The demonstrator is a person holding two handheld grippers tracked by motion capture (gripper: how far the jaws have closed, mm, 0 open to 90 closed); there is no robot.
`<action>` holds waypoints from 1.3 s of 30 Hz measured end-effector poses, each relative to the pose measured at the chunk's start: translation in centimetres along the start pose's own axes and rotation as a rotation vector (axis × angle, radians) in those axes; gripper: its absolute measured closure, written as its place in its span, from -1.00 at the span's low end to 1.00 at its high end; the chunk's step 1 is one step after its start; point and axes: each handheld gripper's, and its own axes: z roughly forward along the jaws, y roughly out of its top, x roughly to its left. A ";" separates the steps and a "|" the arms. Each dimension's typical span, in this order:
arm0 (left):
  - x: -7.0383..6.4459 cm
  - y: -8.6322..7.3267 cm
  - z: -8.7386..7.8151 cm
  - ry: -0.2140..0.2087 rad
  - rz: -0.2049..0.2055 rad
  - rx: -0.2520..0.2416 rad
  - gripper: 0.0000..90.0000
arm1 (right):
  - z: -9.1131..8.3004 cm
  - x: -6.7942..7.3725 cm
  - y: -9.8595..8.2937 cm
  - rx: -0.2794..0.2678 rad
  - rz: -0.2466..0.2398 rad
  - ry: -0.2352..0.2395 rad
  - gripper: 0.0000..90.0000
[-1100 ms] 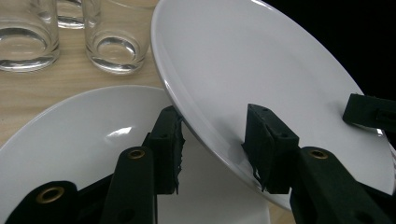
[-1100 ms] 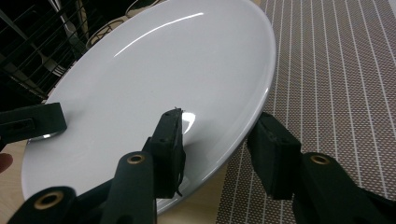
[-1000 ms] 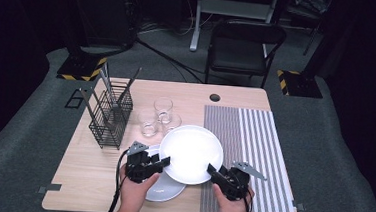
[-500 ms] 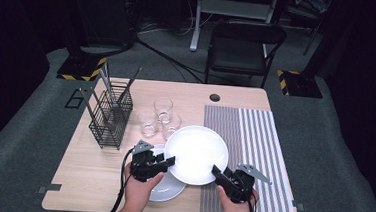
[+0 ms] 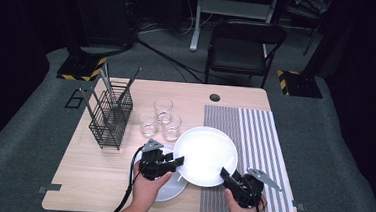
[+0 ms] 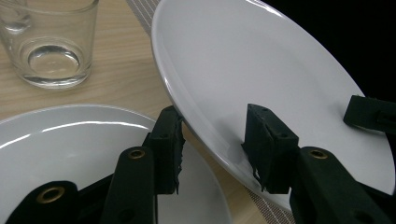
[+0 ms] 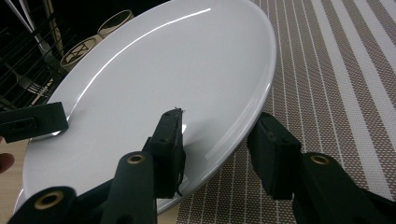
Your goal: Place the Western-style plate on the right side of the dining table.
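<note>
A large white plate [image 5: 205, 152] hangs tilted just above the table, half over the striped mat [image 5: 259, 136]. My left gripper [image 5: 178, 161] is shut on its left rim, one jaw under and one on top [image 6: 212, 144]. At the plate's near right rim my right gripper [image 5: 225, 174] is shut in the same way [image 7: 219, 144]. The plate [image 6: 261, 70] partly overlaps a smaller white plate [image 5: 170, 190] that lies on the wood below [image 6: 70, 149]. In the right gripper view the plate [image 7: 163, 70] hides most of the table behind it.
Three clear glasses [image 5: 162, 117] stand just behind the plates, one close to the left gripper [image 6: 51, 46]. A black wire rack [image 5: 110, 113] with cutlery stands at the left. The striped mat [image 7: 336, 70] covers the table's right part. A chair [image 5: 240, 44] stands beyond the far edge.
Both grippers and the large plate between them have shifted to the right, so the plate now reaches farther over the striped mat and uncovers more of the smaller plate.
</note>
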 end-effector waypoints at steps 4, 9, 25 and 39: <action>-0.2 0.2 0.5 -0.010 0.009 0.008 0.26 | -0.3 -0.3 0.0 -0.003 0.001 -0.012 0.24; -0.6 0.4 1.0 -0.026 0.013 0.012 0.27 | -0.8 -0.7 0.1 -0.011 0.008 -0.025 0.24; -2.1 0.8 2.8 -0.067 0.044 0.031 0.28 | -2.2 -2.4 -0.1 -0.033 0.034 -0.067 0.24; -3.2 1.2 4.1 -0.099 0.062 0.038 0.28 | -3.3 -3.5 0.0 -0.050 0.052 -0.093 0.24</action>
